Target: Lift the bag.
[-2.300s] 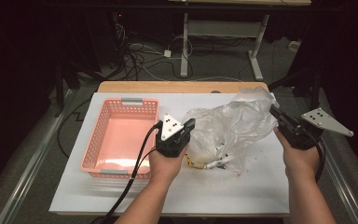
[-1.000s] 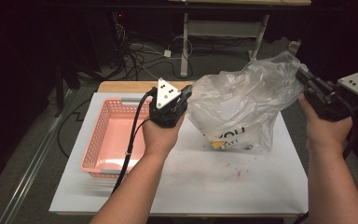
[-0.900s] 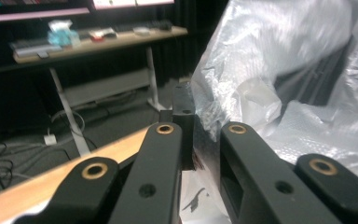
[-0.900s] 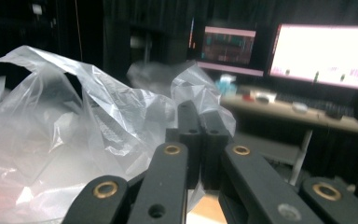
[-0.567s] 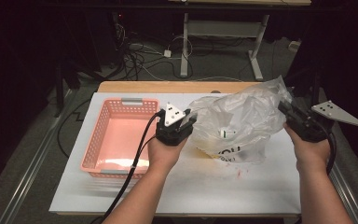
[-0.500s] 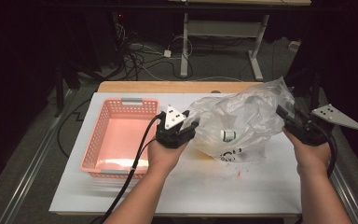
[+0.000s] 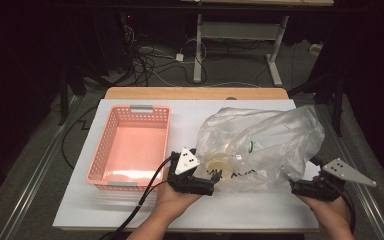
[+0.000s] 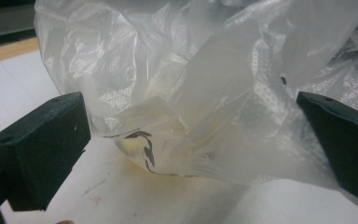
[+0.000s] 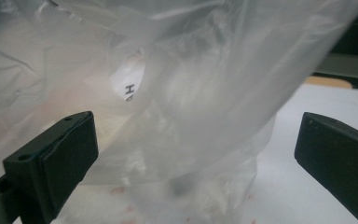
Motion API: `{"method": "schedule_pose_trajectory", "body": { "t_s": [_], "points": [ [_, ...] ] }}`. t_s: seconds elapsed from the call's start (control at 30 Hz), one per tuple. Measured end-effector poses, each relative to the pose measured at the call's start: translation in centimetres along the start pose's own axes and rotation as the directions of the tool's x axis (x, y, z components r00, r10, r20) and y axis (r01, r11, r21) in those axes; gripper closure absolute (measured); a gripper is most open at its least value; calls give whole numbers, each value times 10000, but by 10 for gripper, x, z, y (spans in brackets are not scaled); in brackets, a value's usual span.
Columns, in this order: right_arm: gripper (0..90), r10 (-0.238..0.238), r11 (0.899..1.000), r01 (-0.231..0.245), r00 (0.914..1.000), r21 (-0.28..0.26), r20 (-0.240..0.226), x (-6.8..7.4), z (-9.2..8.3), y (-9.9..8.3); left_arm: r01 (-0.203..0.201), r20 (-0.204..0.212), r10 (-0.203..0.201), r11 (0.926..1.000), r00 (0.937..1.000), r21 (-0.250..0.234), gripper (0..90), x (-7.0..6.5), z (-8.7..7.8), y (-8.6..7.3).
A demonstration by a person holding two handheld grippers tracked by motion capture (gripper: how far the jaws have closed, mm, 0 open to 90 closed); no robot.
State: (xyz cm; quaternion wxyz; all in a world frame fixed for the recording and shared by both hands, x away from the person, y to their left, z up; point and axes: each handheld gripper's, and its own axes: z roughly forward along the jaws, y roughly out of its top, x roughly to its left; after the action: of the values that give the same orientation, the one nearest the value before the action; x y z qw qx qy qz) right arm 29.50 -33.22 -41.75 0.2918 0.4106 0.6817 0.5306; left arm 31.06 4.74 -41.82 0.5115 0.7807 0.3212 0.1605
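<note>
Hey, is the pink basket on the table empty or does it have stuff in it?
Empty. The high view shows the pink basket with its bare floor open to view, while the plastic bag lies on the table beside it.

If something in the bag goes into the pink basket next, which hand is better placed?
Probably the left. The left gripper sits at the plastic bag's near-left corner, next to the pink basket. The right gripper is at the bag's far side. Both have just opened.
</note>
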Motion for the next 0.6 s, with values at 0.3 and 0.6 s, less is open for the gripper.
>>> {"method": "schedule_pose_trajectory", "body": {
  "t_s": [0.3,0.6],
  "points": [
    [0,-173,9998,173,9997,28,166,5,-21,-17,-217,150,224,9988,9996,-437,0,-4,-21,-8],
    [0,5,10000,-1,9973,-54,736,0,-55,-25,-480,-102,473,9953,9988,-844,0,-7,-50,-16]
  ]
}}
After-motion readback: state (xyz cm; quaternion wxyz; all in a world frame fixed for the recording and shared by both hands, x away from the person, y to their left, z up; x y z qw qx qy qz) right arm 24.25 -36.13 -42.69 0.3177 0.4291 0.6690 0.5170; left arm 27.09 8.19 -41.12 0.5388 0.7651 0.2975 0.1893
